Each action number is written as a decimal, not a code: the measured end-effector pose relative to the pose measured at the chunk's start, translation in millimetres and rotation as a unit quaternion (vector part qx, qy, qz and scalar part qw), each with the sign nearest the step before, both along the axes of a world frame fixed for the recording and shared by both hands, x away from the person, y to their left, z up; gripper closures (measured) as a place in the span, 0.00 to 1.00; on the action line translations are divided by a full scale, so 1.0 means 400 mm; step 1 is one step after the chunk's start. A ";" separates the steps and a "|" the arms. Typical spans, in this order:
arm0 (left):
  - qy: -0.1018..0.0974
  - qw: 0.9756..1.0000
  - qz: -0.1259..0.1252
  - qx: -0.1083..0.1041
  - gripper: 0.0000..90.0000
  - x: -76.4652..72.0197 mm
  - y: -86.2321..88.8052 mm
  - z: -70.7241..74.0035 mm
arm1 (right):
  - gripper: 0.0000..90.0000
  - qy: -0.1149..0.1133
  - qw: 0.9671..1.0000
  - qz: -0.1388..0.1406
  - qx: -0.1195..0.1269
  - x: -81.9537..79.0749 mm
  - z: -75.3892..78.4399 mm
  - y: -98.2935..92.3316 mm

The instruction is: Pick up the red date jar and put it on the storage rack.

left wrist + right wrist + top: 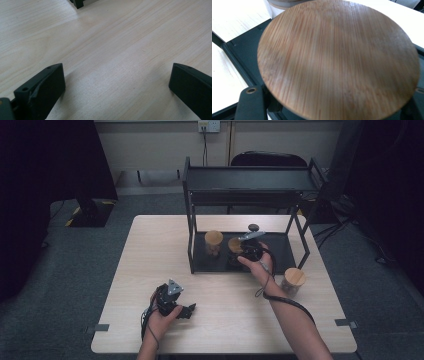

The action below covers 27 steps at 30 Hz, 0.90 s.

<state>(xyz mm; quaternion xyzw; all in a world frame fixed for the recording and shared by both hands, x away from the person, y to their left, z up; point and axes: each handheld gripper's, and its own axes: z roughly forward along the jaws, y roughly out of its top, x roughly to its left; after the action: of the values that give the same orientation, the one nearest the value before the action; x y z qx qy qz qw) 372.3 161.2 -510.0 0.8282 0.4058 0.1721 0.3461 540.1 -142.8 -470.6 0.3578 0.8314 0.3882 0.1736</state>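
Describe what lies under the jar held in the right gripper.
Under the jar lies the rack's black bottom tray, resting on the wooden table. Its bamboo lid hides the jar's contents and base. Right gripper grips it.

Dim room, soft blurred close-ups

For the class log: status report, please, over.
Left gripper open, idle on table. Right gripper shut on jar at rack. Second jar beside it.

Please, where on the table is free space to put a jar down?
The table is bare left of the black rack and in front between the grippers. The rack's lower shelf is crowded at its left, free at its right.
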 end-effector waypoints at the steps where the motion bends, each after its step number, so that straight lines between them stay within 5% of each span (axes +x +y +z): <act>1: 0.000 1.000 0.000 0.000 0.00 0.000 0.000 0.000 | 0.28 0.000 1.000 0.000 0.000 0.001 -0.001 0.000; 27: 0.000 1.000 0.000 0.000 0.00 0.000 0.000 0.000 | 0.28 -0.006 1.000 -0.012 -0.007 0.030 -0.013 0.006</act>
<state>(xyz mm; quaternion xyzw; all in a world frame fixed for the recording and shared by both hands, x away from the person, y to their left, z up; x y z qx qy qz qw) 372.3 161.2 -510.0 0.8281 0.4058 0.1721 0.3462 552.2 -140.4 -475.7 0.3642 0.8287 0.3824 0.1855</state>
